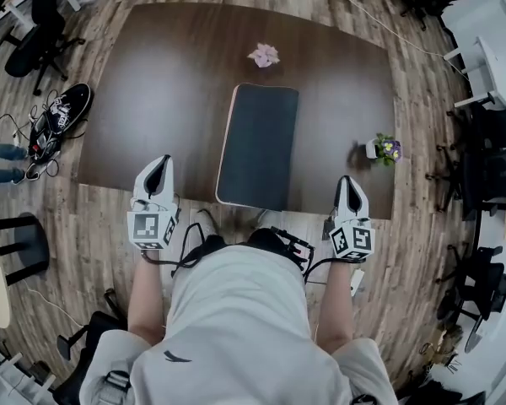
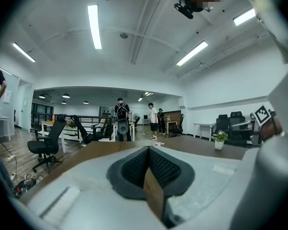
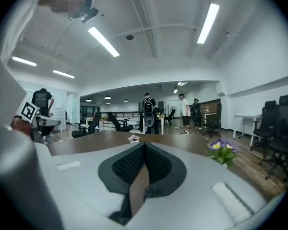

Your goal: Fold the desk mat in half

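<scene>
1. Head view shows the dark grey rectangular desk mat [image 1: 257,146] lying flat on the brown wooden surface [image 1: 169,99]. One short end reaches the near edge and its length runs toward the far edge.
2. A pale rim shows along the mat's left side and near end. This looks like a lower layer peeking out, so the fold in half is probably already made.
3. The left hand-held gripper [image 1: 158,165] hovers at the near edge, well left of the mat. Its own view shows it clenched [image 2: 148,150], with nothing between the pads.
4. The right hand-held gripper [image 1: 347,184] hovers at the near edge on the mat's right. It is likewise clenched and empty [image 3: 144,147].
5. Both sit close to the person's body and clear of the mat, which suggests the mat no longer needs holding.
6. A small white pot of purple flowers [image 1: 386,148] stands by the right edge. A crumpled pink scrap [image 1: 264,55] lies near the far edge. Both are apart from the mat.
</scene>
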Motion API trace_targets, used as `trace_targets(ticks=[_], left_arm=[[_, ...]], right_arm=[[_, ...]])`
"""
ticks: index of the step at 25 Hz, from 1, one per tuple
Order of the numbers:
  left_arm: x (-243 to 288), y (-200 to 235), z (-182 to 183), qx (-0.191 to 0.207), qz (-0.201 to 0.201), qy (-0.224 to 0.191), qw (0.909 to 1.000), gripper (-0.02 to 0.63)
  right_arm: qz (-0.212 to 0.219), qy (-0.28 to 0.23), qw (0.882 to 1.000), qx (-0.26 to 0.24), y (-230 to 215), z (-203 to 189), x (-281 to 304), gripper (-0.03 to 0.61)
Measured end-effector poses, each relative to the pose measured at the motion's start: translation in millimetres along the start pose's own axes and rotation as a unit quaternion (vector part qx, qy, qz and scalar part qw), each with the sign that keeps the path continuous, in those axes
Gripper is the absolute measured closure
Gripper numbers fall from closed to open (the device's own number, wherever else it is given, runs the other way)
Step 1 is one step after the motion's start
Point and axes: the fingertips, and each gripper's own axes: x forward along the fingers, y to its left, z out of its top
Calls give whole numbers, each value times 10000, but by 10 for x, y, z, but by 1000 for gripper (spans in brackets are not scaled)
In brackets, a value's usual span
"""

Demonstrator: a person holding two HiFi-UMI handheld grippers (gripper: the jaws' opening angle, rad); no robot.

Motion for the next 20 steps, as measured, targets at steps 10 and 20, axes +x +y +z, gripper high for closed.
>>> trace_targets(ticks=[10, 20], left_arm=[[62, -276, 64, 82, -49, -13, 10000, 607], [75, -367, 63, 106, -69, -1, 9999, 607]], right_arm=[[166, -97, 9998, 61, -152, 97, -88, 578], [461, -166, 9985, -230, 128, 248, -30, 578]])
